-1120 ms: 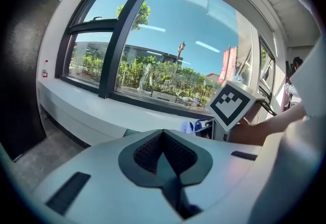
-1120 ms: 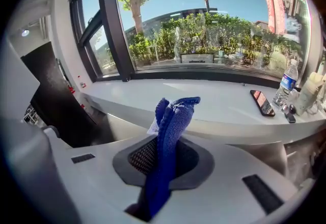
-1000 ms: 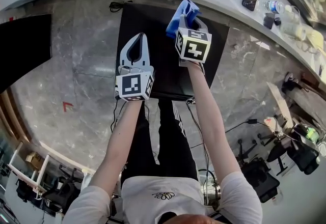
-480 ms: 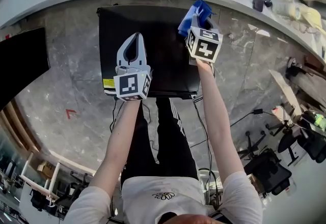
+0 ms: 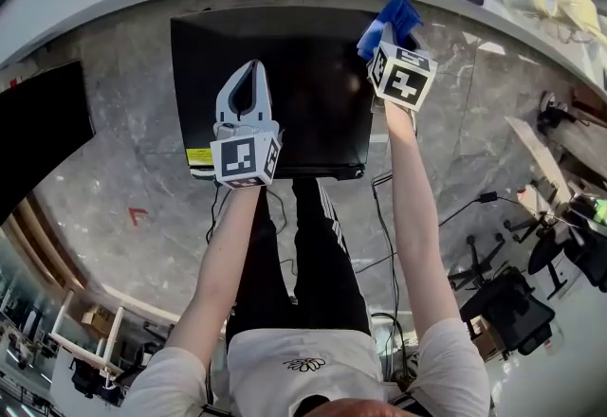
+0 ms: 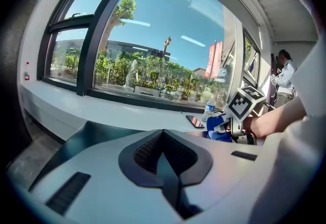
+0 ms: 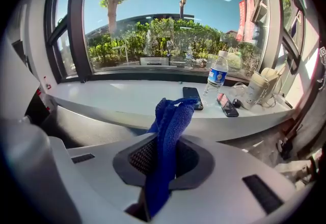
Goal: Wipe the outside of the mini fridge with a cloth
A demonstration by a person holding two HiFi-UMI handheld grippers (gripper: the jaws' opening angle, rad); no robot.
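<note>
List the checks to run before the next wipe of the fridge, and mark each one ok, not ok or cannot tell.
1. Cloth gripped: ok. The right gripper has its jaws shut on it.
2. Left gripper free: ok. It is shut, holds nothing and hangs over the fridge top.
3. Cloth touching the fridge: cannot tell. In the head view it sits at the back right corner.
4. Fridge top bare: ok. Nothing lies on the part in view.
5. Phone and bottle out of the way: ok. Both are on the ledge behind.
</note>
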